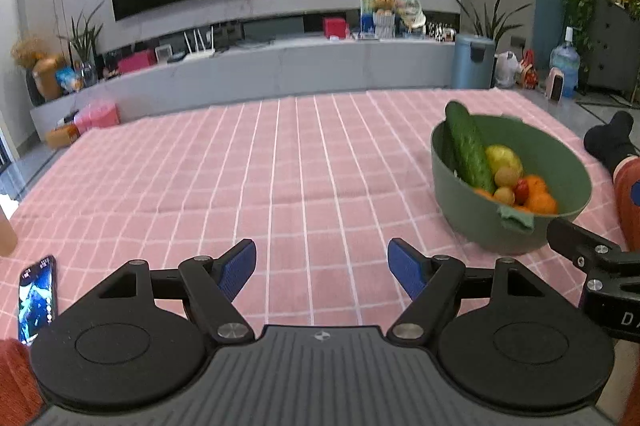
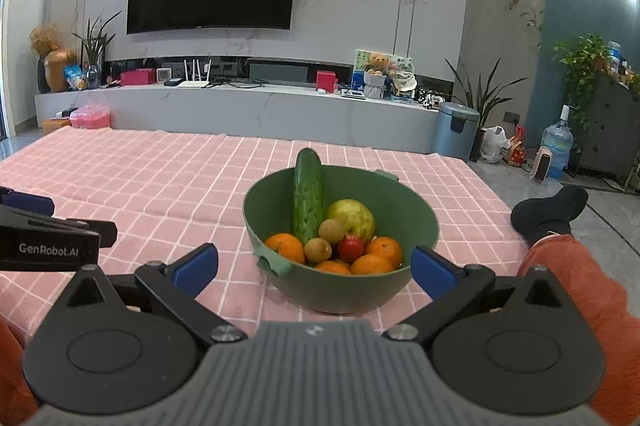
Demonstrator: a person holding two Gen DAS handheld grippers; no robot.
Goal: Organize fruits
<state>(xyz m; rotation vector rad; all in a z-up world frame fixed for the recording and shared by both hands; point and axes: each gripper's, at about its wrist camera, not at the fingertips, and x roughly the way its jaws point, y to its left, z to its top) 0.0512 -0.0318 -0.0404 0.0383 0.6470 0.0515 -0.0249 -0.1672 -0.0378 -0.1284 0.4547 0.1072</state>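
A green bowl (image 2: 416, 214) stands on the pink checked tablecloth, right in front of my right gripper (image 2: 314, 268), which is open and empty with a finger on either side of the bowl's near wall. The bowl holds a cucumber (image 2: 307, 195) leaning upright, a yellow-green pear (image 2: 354, 216), two kiwis (image 2: 318, 250), a small red fruit (image 2: 350, 249) and several oranges (image 2: 285, 246). In the left wrist view the bowl (image 1: 460, 193) is at the right. My left gripper (image 1: 322, 268) is open and empty over bare cloth, left of the bowl.
A phone (image 1: 37, 300) lies on the cloth at the near left. The pink tablecloth (image 1: 280, 165) stretches far ahead. The person's socked foot (image 2: 550, 211) rests by the table's right edge. A TV bench and a blue bin (image 2: 454, 129) stand behind.
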